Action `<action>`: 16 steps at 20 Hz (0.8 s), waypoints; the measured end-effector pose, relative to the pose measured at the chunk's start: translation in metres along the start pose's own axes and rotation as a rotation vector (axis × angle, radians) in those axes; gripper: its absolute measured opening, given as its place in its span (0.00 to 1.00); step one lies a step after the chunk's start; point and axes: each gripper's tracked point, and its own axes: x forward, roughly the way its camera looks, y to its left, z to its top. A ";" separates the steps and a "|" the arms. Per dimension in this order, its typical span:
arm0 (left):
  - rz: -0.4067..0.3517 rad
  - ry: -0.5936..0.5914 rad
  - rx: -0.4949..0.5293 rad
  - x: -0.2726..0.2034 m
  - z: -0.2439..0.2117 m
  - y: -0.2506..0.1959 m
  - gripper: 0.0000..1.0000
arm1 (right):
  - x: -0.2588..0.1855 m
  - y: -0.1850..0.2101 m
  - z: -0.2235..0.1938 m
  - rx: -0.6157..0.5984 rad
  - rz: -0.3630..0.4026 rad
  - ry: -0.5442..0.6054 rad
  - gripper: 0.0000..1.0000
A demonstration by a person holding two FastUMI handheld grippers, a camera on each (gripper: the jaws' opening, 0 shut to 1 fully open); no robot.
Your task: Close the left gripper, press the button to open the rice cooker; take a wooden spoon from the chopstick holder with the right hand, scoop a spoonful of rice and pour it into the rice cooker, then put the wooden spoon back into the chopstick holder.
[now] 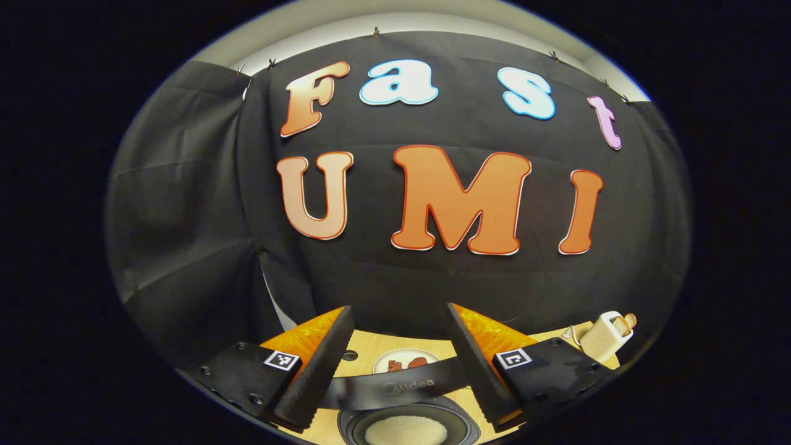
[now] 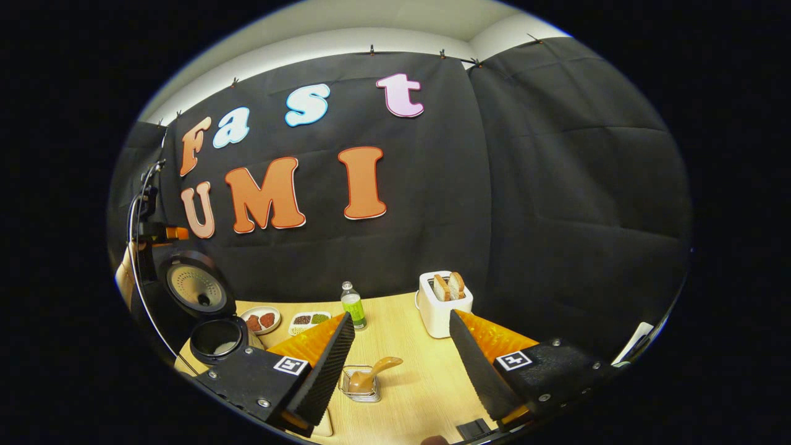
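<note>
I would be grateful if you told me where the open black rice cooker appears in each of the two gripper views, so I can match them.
Left gripper view: the open black rice cooker sits at the bottom centre, between the left tongs' fingers, its pot holding white rice.
Right gripper view: it stands at the far left of the wooden table, lid raised.
Shared landmark: the white toaster with bread slices, at the right edge in the left gripper view and right of centre in the right gripper view.

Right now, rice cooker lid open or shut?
Open. The rice cooker lid stands raised, its perforated inner face showing, and the pot below is uncovered with rice inside.
</note>
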 end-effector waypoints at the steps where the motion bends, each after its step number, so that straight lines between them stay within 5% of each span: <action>1: 0.012 0.007 -0.005 0.004 -0.005 0.004 1.00 | -0.001 -0.002 0.003 0.008 -0.005 -0.007 0.95; 6: -0.002 0.043 -0.082 -0.005 -0.031 0.002 0.99 | -0.002 -0.012 0.011 0.021 -0.014 -0.027 0.95; 16: -0.038 0.030 -0.039 -0.090 -0.095 -0.028 1.00 | -0.003 0.006 0.009 0.040 0.077 -0.030 0.95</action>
